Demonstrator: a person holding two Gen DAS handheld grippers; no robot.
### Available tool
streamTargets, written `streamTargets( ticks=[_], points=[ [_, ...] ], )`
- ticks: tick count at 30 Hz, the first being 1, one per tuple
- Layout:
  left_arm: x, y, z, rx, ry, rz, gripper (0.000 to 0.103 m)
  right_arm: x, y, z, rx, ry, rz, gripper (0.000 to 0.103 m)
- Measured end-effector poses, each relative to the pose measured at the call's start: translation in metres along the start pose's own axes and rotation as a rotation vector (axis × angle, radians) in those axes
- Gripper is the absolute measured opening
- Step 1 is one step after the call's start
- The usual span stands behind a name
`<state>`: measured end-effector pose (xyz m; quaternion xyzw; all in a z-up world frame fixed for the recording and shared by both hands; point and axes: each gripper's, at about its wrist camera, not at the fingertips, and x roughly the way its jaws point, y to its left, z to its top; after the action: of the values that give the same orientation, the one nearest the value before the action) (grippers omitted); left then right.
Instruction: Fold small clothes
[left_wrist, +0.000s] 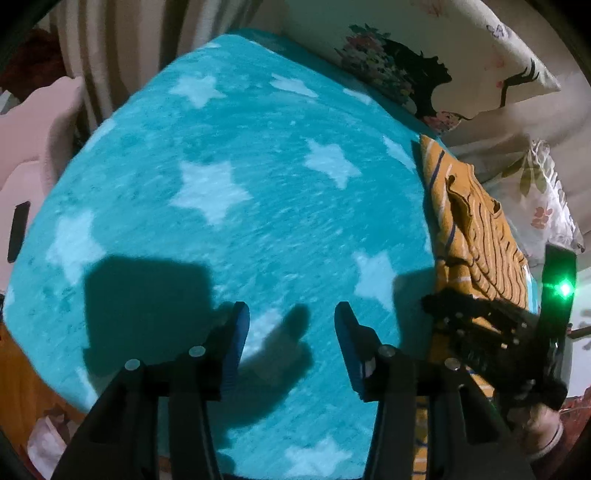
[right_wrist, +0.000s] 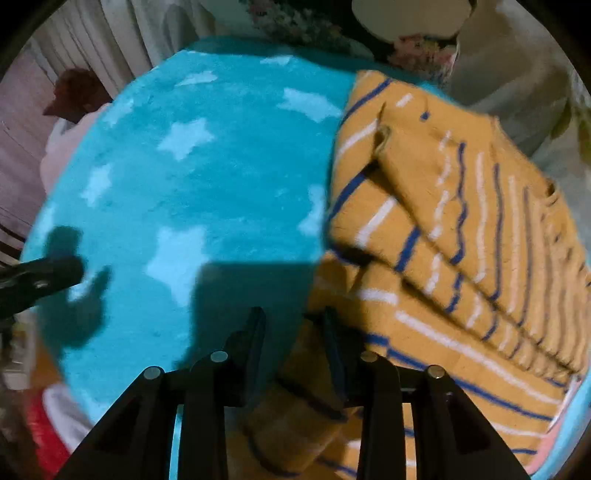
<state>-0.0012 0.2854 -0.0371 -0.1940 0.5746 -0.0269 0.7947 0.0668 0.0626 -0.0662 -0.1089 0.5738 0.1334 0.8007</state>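
An orange knit garment (right_wrist: 443, 221) with blue and white stripes lies folded in layers on the right side of a teal star-patterned blanket (right_wrist: 184, 184). My right gripper (right_wrist: 293, 321) points down at the garment's near left edge. A fold of the orange fabric sits in the gap beside its right finger, and the pads do not visibly press on it. In the left wrist view the same garment (left_wrist: 476, 229) lies along the right edge of the blanket (left_wrist: 258, 147). My left gripper (left_wrist: 291, 314) hangs open over bare blanket, nothing between its fingers.
Printed pillows (left_wrist: 406, 74) lean behind the blanket's far right edge. Striped curtains (left_wrist: 110, 55) hang at the back left, with a pink padded shape (left_wrist: 37, 147) beside them. A person's hand (left_wrist: 543, 432) holds the right tool. Red and white cloth (right_wrist: 44, 424) lies off the near left corner.
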Motion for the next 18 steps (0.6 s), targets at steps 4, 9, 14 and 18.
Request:
streamTargets(
  ticks=[4,9,14,18],
  points=[
    [-0.002,0.012,-0.002,-0.038,-0.002,-0.025,0.048,0.002,0.001,-0.001,-0.033,0.014,-0.053,0.023],
    [-0.002,0.023,-0.004,-0.076,-0.004,-0.04,0.048,0.007,-0.019,0.007,0.112,0.004,0.052,0.005],
    [-0.003,0.024,-0.007,-0.075,-0.011,-0.045,0.048,0.014,-0.038,0.014,0.273,0.026,0.315,0.004],
    [-0.003,0.015,-0.012,-0.071,-0.013,-0.048,0.048,0.025,-0.016,0.03,0.236,0.035,0.385,0.005]
  ],
)
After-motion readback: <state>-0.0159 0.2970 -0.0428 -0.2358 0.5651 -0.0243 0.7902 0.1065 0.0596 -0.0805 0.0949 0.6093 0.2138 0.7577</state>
